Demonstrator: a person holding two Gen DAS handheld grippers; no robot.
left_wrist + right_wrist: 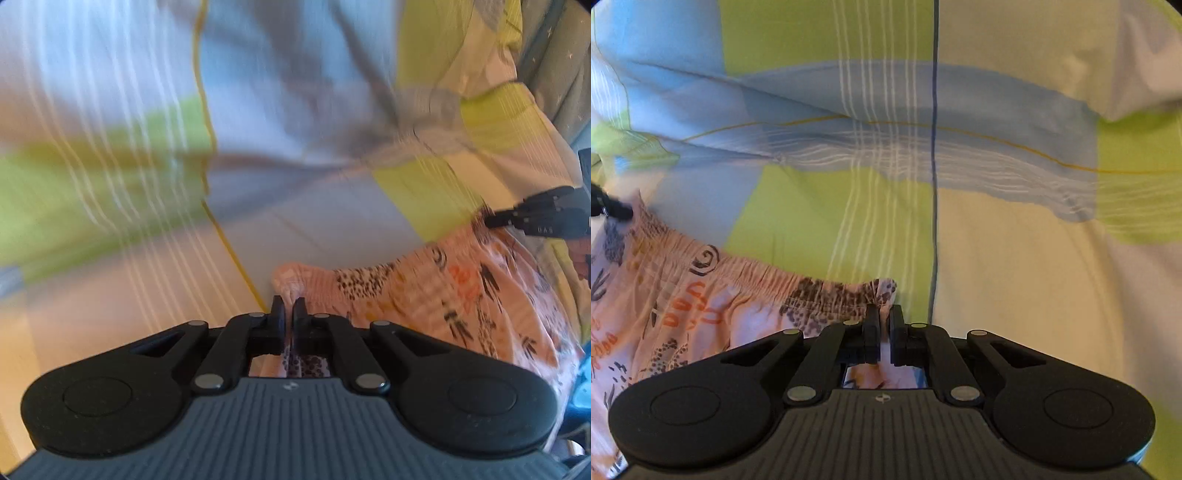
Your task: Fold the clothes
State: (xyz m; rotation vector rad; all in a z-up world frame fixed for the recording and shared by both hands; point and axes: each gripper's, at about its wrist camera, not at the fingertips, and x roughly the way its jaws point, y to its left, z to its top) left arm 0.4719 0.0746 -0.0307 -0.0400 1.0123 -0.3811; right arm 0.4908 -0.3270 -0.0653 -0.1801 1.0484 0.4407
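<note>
A pink patterned garment (424, 288) with an elastic gathered waistband hangs stretched between the two grippers. My left gripper (289, 308) is shut on one corner of the waistband, and cloth shows between its fingers. My right gripper (884, 315) is shut on the opposite corner of the same garment (701, 306). In the left wrist view the right gripper (495, 220) shows at the right edge, clamped on the waistband. In the right wrist view the left gripper (617, 211) shows at the left edge, also on the waistband.
A bedsheet (997, 240) checked in green, blue and cream with thin white stripes lies under everything. It is wrinkled and rumpled toward the back (424, 122). A grey surface (561, 74) shows beyond the sheet at the upper right of the left wrist view.
</note>
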